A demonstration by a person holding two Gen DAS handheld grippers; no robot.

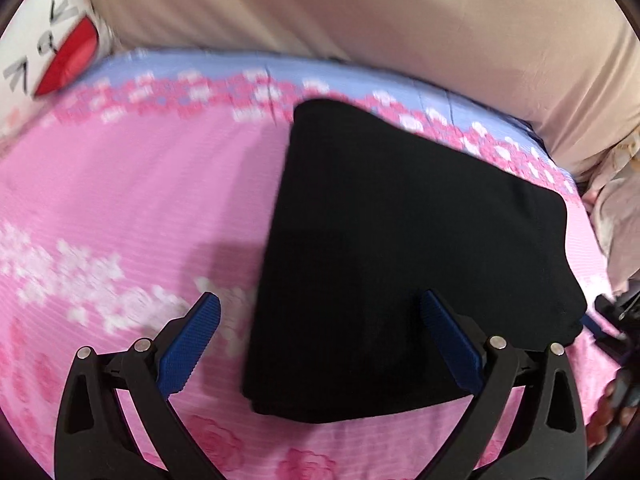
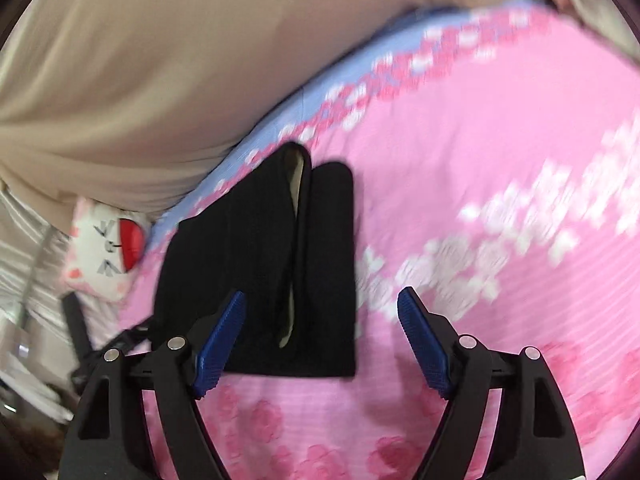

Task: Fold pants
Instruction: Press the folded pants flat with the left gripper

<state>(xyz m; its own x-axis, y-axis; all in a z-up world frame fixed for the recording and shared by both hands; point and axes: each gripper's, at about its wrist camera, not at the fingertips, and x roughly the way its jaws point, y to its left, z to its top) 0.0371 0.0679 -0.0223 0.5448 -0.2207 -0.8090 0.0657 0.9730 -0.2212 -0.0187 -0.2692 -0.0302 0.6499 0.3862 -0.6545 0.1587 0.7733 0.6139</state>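
Note:
The black pants (image 1: pixel 400 264) lie folded into a compact block on the pink flowered bed sheet (image 1: pixel 132 200). My left gripper (image 1: pixel 320 308) is open and empty, hovering above the near edge of the block. In the right wrist view the pants (image 2: pixel 248 248) show folded layers with a pale lining along the waistband opening. My right gripper (image 2: pixel 322 306) is open and empty above the near right part of the pants. Part of the other gripper (image 1: pixel 616 320) shows at the right edge of the left wrist view.
A beige padded headboard or wall (image 1: pixel 360 8) runs along the far side of the bed. A white plush pillow with a red mouth (image 1: pixel 52 52) lies at the bed's far corner, also seen in the right wrist view (image 2: pixel 108 252). The sheet (image 2: pixel 500 160) spreads to the right.

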